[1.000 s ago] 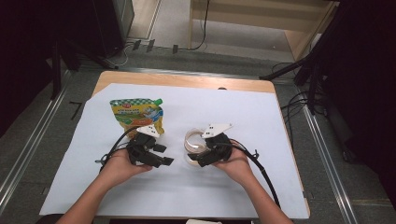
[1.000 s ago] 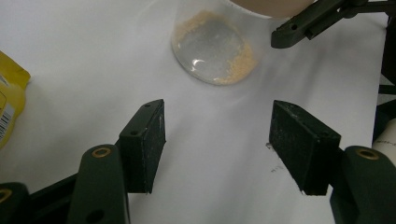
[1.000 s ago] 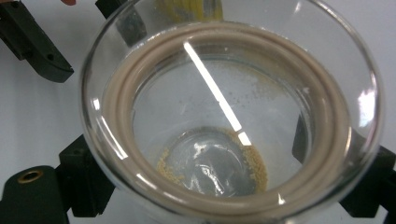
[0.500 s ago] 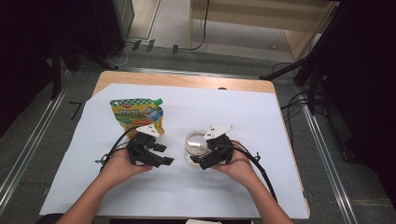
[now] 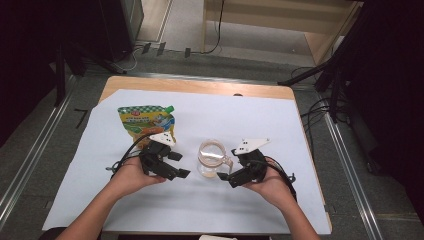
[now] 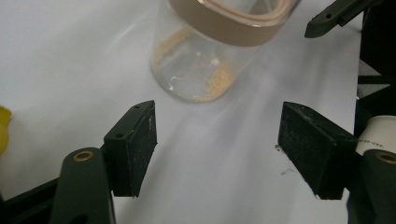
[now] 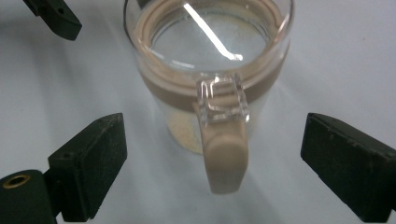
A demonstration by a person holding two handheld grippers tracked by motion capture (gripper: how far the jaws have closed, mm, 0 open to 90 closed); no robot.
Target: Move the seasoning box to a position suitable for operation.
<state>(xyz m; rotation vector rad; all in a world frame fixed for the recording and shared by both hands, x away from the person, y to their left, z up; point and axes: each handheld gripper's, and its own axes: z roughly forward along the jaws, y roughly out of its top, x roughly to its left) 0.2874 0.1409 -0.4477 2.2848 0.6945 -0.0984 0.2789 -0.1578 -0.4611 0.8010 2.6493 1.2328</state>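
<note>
At the centre of the white-covered worktop (image 5: 300, 130), a clear glass jar with a tan band and handle (image 5: 212, 159) stands between the empty, wide-open left gripper (image 5: 174, 164), jaws just widened, and right gripper (image 5: 226, 175), apparently awaiting a handle grasp.

**No readable text on your table**

You can read nothing here. The colourful pouch (image 5: 146, 120) carries a red-and-white logo patch and printed graphics, but its lettering is too small to make out. The white label (image 6: 376, 135) beside your left gripper's jaw shows a line of fine print, too blurred to read.
</note>
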